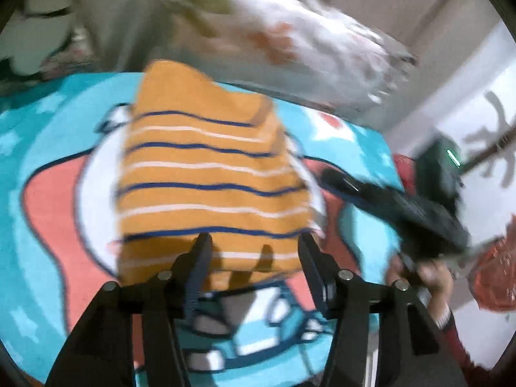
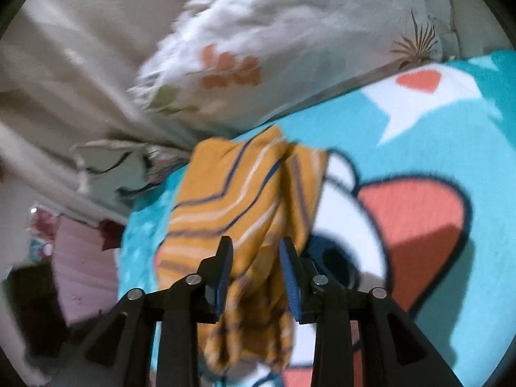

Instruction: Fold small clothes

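Both grippers stand open, gripping nothing: the left gripper (image 1: 254,246) hangs over the near edge of the orange striped garment (image 1: 206,174) – folded on the cartoon blanket (image 1: 48,148) – while the right gripper (image 2: 256,251) has rumpled cloth between its parted pads (apparently unpressed). Pull both straight back and up, so nothing snags the fold.

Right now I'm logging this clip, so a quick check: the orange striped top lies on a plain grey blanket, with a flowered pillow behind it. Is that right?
Not quite. The blanket is not plain grey: it is turquoise with a big cartoon print in white and coral, as both wrist views show. The rest holds: the orange striped top lies on it, and the flowered pillow sits behind.
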Demonstrator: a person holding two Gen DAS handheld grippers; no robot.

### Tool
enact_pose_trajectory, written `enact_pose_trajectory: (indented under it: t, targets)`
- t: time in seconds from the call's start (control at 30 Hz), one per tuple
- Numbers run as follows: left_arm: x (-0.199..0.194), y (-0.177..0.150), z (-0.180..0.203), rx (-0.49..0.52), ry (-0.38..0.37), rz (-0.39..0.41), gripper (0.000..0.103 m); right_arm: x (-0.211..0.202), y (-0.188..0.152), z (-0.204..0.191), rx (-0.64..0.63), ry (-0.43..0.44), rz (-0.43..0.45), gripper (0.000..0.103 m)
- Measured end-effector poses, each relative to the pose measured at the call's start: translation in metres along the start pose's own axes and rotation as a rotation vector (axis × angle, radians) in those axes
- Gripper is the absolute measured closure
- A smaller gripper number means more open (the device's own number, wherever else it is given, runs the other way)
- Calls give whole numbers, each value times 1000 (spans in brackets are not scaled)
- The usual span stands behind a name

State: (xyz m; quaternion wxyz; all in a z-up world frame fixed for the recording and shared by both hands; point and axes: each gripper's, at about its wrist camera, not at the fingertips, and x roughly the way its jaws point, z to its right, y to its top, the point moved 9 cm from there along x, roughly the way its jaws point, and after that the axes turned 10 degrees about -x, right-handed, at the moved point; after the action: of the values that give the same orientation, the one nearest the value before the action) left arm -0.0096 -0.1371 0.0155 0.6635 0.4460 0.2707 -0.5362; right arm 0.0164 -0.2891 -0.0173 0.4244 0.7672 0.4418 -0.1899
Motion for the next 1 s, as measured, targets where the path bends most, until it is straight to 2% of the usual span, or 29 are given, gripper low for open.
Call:
enact_pose_trajectory:
  t: [0.03, 0.17, 0.2, 0.27, 0.33, 0.4, 0.43, 0.47, 0.53, 0.67, 0.77, 0.87, 0.93, 0.97, 1.0]
  targets:
    - [0, 3, -13, -25, 25, 0, 48, -1, -8, -6, -1, 17, 2, 61]
    - [1, 9, -38, -79, 63, 4, 48, 14, -40, -24, 7, 59, -25, 60]
    - [0, 11, -37, -74, 68, 10, 48, 20, -46, -25, 11, 60, -36, 61]
    - [-2, 11, -31, -39, 79, 20, 48, 27, -56, -27, 46, 98, -34, 67]
    - [-3, 12, -24, 9, 97, 31, 48, 31, -68, -34, 61, 142, -33, 66]
    - [0, 13, -18, 36, 110, 34, 48, 32, -75, -37, 42, 123, -33, 66]
    - [2, 13, -19, 32, 110, 26, 48, 32, -76, -38, 36, 114, -26, 71]
    - [5, 13, -18, 25, 109, 15, 48, 31, -75, -38, 44, 119, -11, 94]
    - [3, 6, -10, 48, 85, -4, 48, 24, -72, -31, 102, 137, 26, 93]
    - [-4, -17, 13, 154, 46, -28, 48, 0, -54, -24, 200, 229, 100, 93]
    - [-4, -39, 26, 146, -38, -70, 48, -10, -37, -28, 202, 259, 127, 93]
    - [7, -58, 33, 162, -47, -92, 48, -14, -25, -35, 182, 261, 134, 93]
    - [15, -61, 29, 179, 38, -53, 48, -18, -18, -41, 173, 271, 138, 93]
    - [18, -58, 20, 188, 132, -5, 48, -20, -16, -43, 169, 273, 139, 93]
    - [19, -52, 6, 199, 267, 68, 48, -21, -14, -47, 165, 275, 139, 93]
